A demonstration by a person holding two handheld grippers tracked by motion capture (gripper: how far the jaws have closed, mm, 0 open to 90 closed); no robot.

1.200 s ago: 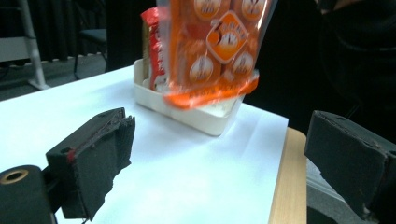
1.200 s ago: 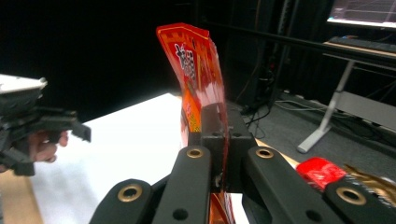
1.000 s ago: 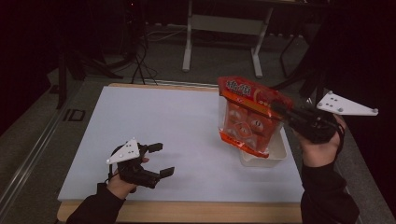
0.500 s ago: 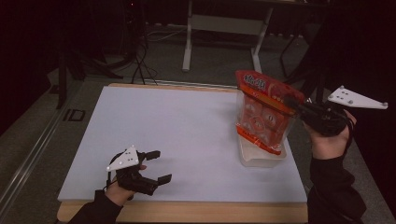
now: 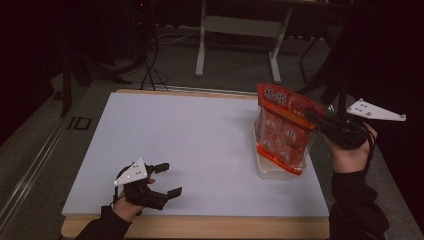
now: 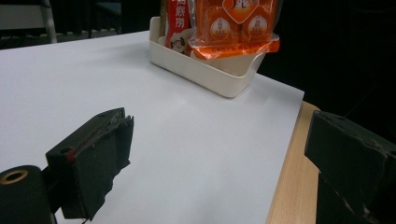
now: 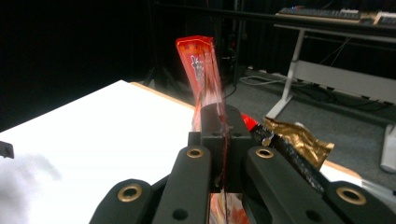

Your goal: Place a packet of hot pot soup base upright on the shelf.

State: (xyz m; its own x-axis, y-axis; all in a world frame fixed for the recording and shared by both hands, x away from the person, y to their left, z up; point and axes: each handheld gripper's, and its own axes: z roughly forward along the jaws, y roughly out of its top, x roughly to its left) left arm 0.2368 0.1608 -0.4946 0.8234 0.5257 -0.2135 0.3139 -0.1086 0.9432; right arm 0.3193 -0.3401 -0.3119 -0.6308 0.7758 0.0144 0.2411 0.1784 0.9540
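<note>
You are holding an orange snack bag (image 5: 282, 132) by its upper edge with your right gripper (image 5: 320, 121), the jaws clenched flat on the foil, as the right gripper view makes plain with the bag's edge (image 7: 203, 70) standing up from between them. The bag is hanging upright with its lower end dipping into the white bin (image 5: 280, 170) near the right edge of the table (image 5: 190, 135); from the left gripper view its bottom seam (image 6: 236, 46) is lying at about the bin's rim (image 6: 205, 70), beside a red packet (image 6: 176, 25) already standing inside. A gold wrapper (image 7: 299, 137) is also showing just past the jaws. So the packing looks well under way: at least one packet is in, and this bag is partly lowered but not seated or let go. What is left, by my reading, is easing it down until it rests in the bin and then opening the jaws. Your left gripper (image 5: 167, 179) is waiting low over the near left part of the table, jaws spread wide with nothing between them, well apart from the bin.
</note>
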